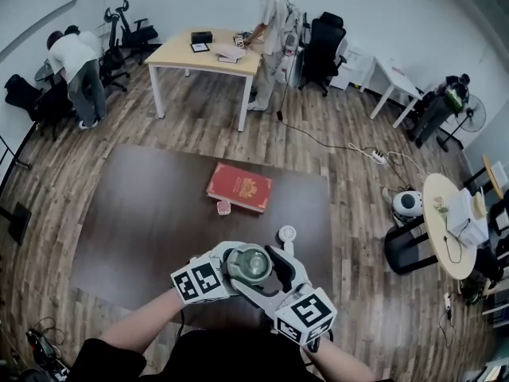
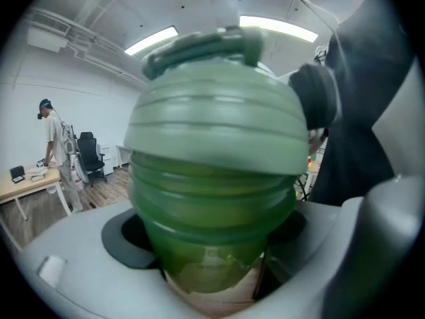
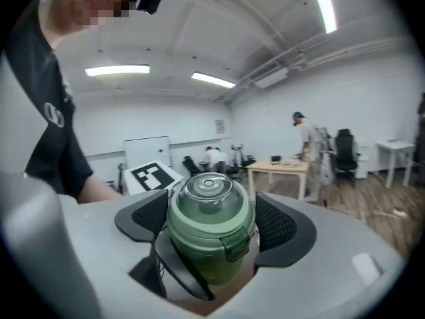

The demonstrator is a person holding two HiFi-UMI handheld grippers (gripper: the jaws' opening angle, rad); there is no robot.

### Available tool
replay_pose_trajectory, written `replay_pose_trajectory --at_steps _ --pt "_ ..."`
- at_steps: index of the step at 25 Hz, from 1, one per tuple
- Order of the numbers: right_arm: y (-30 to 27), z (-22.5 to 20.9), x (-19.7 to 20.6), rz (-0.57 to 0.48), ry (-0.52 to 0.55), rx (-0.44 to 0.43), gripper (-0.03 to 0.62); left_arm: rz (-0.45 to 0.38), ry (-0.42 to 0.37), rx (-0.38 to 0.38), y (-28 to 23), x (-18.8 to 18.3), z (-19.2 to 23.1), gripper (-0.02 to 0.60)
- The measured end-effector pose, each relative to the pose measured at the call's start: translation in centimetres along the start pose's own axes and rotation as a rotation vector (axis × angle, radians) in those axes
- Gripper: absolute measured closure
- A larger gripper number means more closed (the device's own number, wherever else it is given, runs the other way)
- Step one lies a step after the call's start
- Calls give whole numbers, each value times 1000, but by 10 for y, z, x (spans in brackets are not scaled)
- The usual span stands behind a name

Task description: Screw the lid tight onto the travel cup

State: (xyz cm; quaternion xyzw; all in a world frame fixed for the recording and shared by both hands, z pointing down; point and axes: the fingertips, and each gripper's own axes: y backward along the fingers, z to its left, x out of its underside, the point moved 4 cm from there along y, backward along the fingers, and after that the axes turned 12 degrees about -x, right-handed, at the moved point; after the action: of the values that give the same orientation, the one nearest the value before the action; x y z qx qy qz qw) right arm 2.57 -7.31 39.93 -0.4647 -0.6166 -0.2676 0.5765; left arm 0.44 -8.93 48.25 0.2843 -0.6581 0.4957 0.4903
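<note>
The green travel cup (image 2: 211,205) is held over the dark table's (image 1: 135,213) near edge, its body pinched in the left gripper (image 2: 207,248); the right gripper (image 3: 211,221) clamps the lid (image 3: 207,198); lid looks seated; final tightening probably remains.

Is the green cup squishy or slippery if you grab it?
Probably stiff: the travel cup shows no dent in the left hand-held gripper. Its ridged wall likely grips well. The smooth clear dome on the lid looks more slippery.
</note>
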Motion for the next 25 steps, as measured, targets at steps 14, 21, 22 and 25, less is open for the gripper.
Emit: replay_pose_trajectory --at_steps 14,21,22,25 --pt "27 -13 -10 -56 127 -254 165 -31 49 63 1 -9 -3 158" --pt "21 -14 -1 87 190 -566 174 -23 48 145 -5 -19 -14 158" --pt "20 -16 -3 66 178 -562 178 -23 45 133 -5 -21 -12 158" --pt "15 -19 -3 9 140 -429 181 -17 30 73 -7 -19 -2 158"
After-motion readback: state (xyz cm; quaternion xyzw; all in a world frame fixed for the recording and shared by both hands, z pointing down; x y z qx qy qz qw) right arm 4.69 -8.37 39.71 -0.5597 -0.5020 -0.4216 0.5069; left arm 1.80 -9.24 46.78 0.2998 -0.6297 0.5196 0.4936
